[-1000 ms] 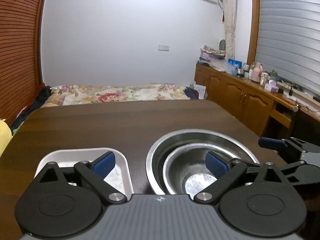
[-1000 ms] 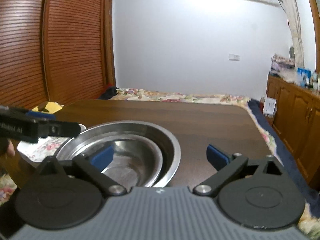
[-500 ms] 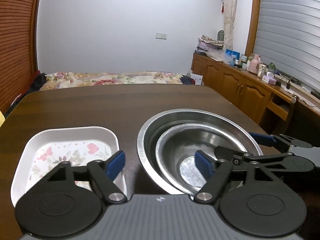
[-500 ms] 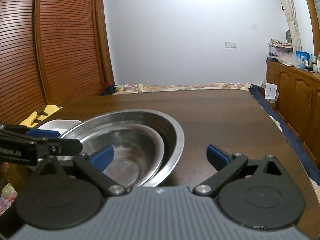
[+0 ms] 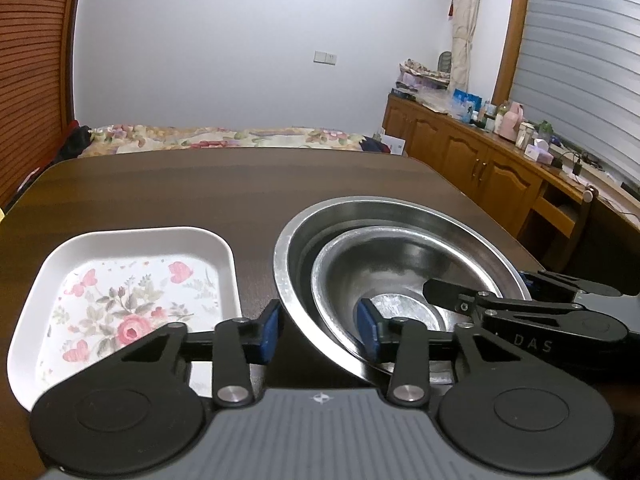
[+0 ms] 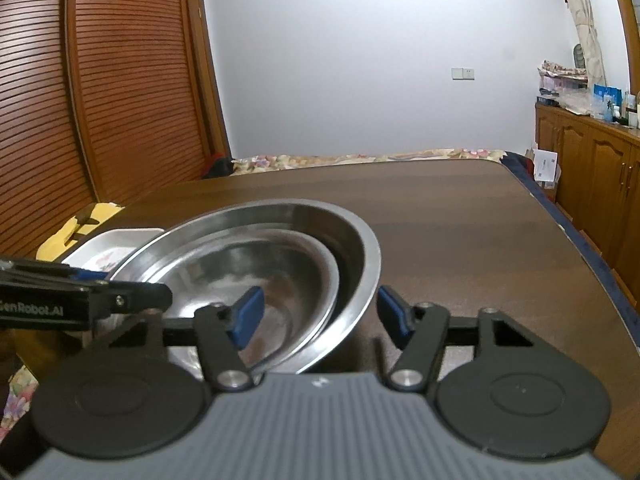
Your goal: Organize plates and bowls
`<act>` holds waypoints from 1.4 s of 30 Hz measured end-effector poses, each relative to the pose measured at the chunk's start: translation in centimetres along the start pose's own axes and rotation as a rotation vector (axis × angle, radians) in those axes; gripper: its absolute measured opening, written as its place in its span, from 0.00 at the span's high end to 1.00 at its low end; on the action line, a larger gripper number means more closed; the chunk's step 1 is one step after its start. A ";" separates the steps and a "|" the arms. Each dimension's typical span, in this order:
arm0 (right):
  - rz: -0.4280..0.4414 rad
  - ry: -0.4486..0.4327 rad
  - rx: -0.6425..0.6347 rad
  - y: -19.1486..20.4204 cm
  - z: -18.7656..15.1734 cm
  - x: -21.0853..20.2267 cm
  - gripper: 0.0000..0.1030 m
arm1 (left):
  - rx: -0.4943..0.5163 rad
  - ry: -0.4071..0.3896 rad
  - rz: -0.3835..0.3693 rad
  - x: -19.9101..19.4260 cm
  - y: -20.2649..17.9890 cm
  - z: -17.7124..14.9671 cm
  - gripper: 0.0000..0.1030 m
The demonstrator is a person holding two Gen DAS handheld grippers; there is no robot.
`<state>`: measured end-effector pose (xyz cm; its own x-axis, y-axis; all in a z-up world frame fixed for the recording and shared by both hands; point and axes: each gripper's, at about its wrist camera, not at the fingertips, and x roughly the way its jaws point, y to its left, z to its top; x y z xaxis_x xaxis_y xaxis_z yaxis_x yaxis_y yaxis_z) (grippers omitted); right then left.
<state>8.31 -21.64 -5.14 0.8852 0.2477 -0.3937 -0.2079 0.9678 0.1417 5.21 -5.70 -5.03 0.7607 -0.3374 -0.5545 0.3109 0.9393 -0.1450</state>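
A large steel bowl stands on the dark wooden table with a smaller steel bowl nested inside it. My left gripper is open but narrowed. Its blue pads straddle the near left rims of both bowls, one outside the big bowl and one inside the small one. My right gripper is open and straddles the right rims the same way. A white floral tray lies just left of the bowls.
The far half of the table is bare wood. A bed with a floral cover lies beyond its far edge. Wooden cabinets with clutter on top run along the right. A slatted wooden wardrobe stands on the left.
Both grippers have moved in over the bowls' rims and their jaws have narrowed around them. The bowls now fill more of both views.
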 end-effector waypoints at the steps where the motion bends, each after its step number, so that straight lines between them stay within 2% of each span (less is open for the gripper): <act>1: 0.000 -0.001 0.002 0.0 0.0 0.0 0.44 | 0.000 0.000 -0.002 0.1 0.1 0.0 0.62; 5: 0.000 -0.012 -0.001 0.1 0.0 -0.1 0.54 | -0.012 -0.007 -0.009 0.0 0.2 0.0 0.68; 7: 0.009 -0.018 -0.005 0.2 0.0 -0.2 0.63 | -0.015 -0.008 -0.009 0.0 0.2 0.0 0.69; 10: 0.007 -0.020 -0.006 0.1 0.1 -0.2 0.66 | -0.019 -0.006 0.000 -0.1 0.2 0.1 0.70; 23: 0.032 -0.049 -0.015 1.2 1.9 -0.8 0.67 | -0.017 -0.060 0.002 -2.5 1.1 1.7 0.71; 35: 0.108 -0.037 -0.053 4.7 3.2 0.6 0.67 | -0.029 -0.106 0.053 -5.5 5.0 3.0 0.71; 42: 0.153 -0.014 -0.091 6.7 3.4 1.3 0.67 | -0.056 -0.114 0.083 -6.7 7.5 2.6 0.71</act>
<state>9.48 -15.00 -1.62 0.8460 0.3928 -0.3606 -0.3773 0.9188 0.1157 3.90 3.47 -0.31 0.8431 -0.2606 -0.4704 0.2146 0.9651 -0.1500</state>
